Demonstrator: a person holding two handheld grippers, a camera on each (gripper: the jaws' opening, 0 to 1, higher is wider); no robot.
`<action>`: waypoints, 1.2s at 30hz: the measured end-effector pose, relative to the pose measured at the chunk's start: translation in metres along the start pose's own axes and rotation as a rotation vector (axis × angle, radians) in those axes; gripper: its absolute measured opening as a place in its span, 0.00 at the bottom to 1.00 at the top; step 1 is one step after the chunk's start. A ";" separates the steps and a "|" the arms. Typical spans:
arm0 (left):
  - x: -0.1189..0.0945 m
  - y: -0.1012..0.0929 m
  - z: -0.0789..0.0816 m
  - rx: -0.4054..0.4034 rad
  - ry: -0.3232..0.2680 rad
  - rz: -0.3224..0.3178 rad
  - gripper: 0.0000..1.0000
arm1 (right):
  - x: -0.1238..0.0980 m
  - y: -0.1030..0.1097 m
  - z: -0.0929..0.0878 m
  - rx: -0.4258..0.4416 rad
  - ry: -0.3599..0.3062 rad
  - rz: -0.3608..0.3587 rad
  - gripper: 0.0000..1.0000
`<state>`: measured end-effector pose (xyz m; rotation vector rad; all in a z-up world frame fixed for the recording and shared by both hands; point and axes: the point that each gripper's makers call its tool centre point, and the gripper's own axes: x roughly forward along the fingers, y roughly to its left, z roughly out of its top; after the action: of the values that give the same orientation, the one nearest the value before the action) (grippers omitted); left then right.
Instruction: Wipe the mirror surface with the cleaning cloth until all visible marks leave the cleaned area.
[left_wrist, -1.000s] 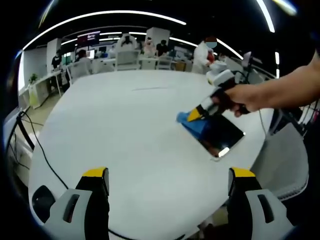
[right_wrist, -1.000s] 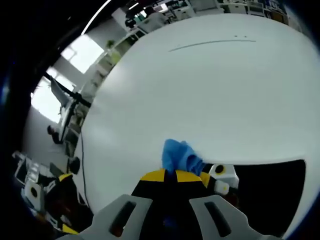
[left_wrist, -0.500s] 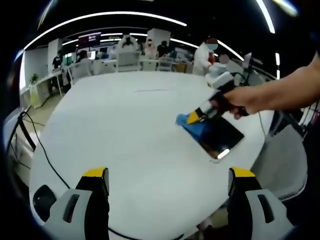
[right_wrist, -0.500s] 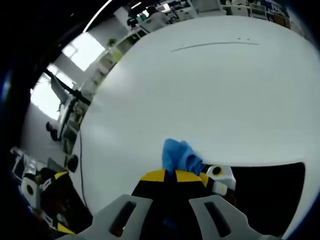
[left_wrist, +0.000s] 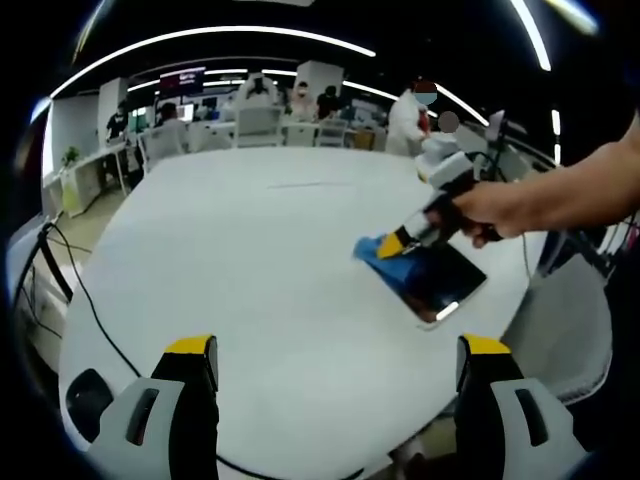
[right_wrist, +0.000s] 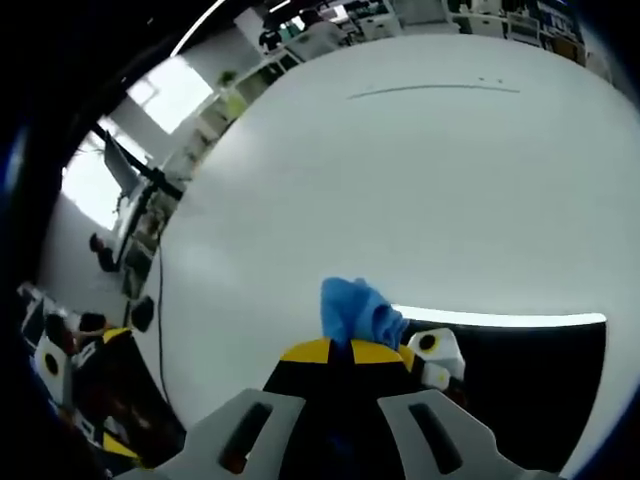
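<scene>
1. A wide white desk (left_wrist: 250, 260) stands in an open office, with ceiling light strips above, other workstations behind, and a dark cable trailing over its near-left edge.

2. The mirror (left_wrist: 435, 280) lies flat toward the desk's right side, a dark rectangle with a bright glint near its close corner. In the right gripper view it is the black panel (right_wrist: 520, 370) to the right of the tongs.

3. The right tongs (left_wrist: 405, 240) are held by a person's hand (left_wrist: 495, 210) and clamped on the blue cleaning cloth (left_wrist: 385, 250). The cloth is pressed at the mirror's far-left corner, partly on the glass and partly over its edge. In the right gripper view the cloth (right_wrist: 355, 312) bunches above the closed yellow tips.

4. The left tongs (left_wrist: 335, 365) hover above the near desk edge, jaws spread wide with nothing between them, well apart from the mirror.

5. Judgement: wiping is under way at one corner, and most of the glass is probably yet to cover. Any marks are too faint to make out at this distance.

6. To do this step well, keep the cloth flat under steady pressure and pull in overlapping passes along the long side toward the glinting corner. Don't let the cloth slide off the rim. If the mirror skids, the free tongs could steady its edge.
</scene>
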<state>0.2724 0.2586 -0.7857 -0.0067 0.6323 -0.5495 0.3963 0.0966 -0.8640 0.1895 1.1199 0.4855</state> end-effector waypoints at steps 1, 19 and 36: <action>0.000 0.000 0.000 0.000 0.000 0.000 1.00 | -0.001 0.000 -0.001 0.000 0.000 0.000 0.00; 0.002 -0.007 -0.005 0.005 0.008 -0.008 1.00 | -0.008 0.007 -0.023 -0.010 0.025 0.015 0.00; -0.004 -0.006 0.000 0.020 0.000 0.010 1.00 | -0.018 0.012 -0.037 -0.026 0.053 0.036 0.00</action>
<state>0.2664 0.2550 -0.7827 0.0154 0.6266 -0.5459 0.3534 0.0948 -0.8610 0.1755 1.1630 0.5399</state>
